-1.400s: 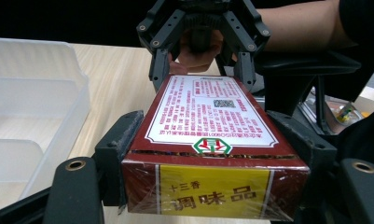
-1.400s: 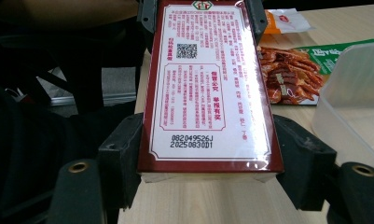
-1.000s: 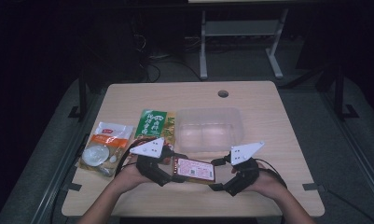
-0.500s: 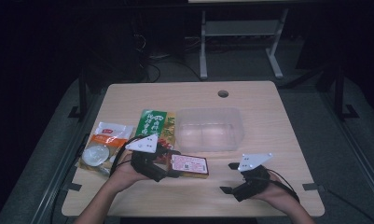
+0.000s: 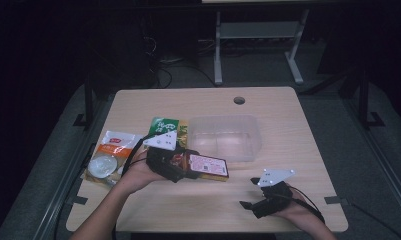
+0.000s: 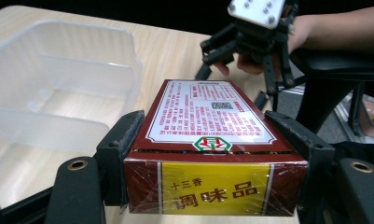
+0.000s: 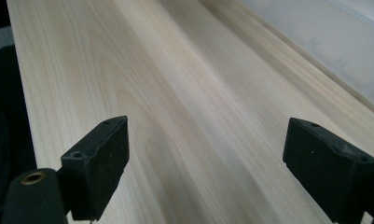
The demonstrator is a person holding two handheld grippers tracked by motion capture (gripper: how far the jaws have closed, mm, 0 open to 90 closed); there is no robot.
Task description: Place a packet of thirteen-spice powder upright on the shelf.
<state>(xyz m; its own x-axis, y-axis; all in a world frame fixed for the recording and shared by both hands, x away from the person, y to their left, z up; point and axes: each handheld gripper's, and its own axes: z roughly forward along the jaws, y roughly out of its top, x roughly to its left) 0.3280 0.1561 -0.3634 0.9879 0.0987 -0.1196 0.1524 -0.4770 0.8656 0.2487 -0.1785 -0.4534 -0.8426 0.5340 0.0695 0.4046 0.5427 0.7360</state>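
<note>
A dark red seasoning box (image 5: 207,166) with a white label and a yellow end band is clamped across its width by my left gripper (image 5: 184,168), just in front of the clear plastic container (image 5: 225,137). In the left gripper view the jaws press on both long sides of the box (image 6: 212,116), which is held slightly above the table. My right gripper (image 5: 249,193) rests near the table's front right, open, with only bare wood between its pads (image 7: 98,158). The left gripper view also shows the right gripper (image 6: 250,42) beyond the box.
A green packet (image 5: 164,125) lies left of the container. An orange and white pouch (image 5: 115,142) and a round white tub (image 5: 102,165) sit at the table's left edge. A cable hole (image 5: 239,100) is at the back. The container's corner (image 7: 334,37) shows in the right gripper view.
The right gripper has let go of the box and pulled away to the front right of the table. The left gripper keeps the box and has lifted it slightly toward the container.
</note>
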